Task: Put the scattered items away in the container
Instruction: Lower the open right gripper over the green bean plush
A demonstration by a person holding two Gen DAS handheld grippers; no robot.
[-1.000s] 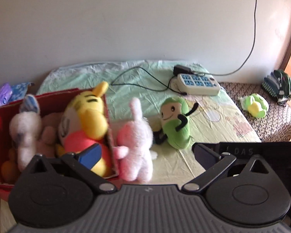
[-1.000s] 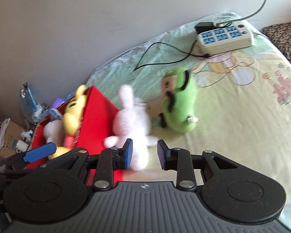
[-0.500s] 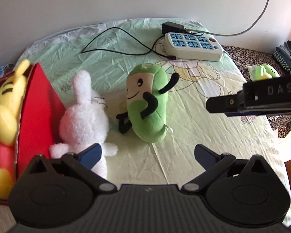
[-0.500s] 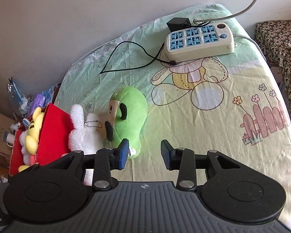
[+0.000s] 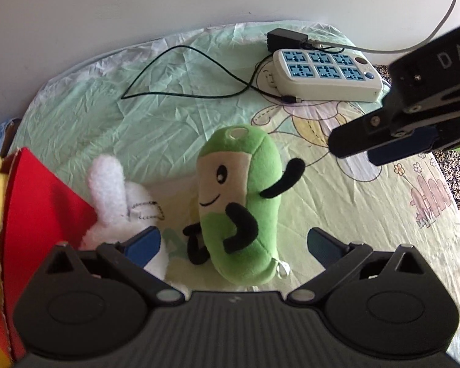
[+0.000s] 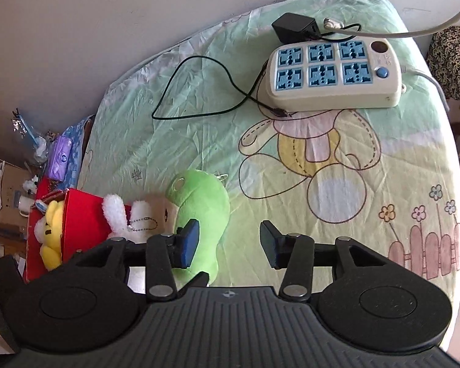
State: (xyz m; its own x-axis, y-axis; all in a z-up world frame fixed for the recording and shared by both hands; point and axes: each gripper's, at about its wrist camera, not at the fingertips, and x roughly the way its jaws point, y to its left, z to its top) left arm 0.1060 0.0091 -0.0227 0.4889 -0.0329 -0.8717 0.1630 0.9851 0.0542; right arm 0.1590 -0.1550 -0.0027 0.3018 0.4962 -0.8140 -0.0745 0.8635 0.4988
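A green plush toy with black arms lies on the bed sheet; it also shows in the right wrist view. My left gripper is open, its fingers on either side of the toy's lower half, just above it. A white plush rabbit leans against the red box, which holds a yellow plush. My right gripper is open and empty, higher up to the right of the green toy; it also shows in the left wrist view.
A white power strip with a black adapter and a thin black cable lies at the far end of the bed. Clutter stands on the floor left of the box. The bed's right edge drops off.
Both grippers have moved right, from the box and rabbit to the green toy. My left gripper has closed in over the toy. My right gripper's fingers have opened wider.
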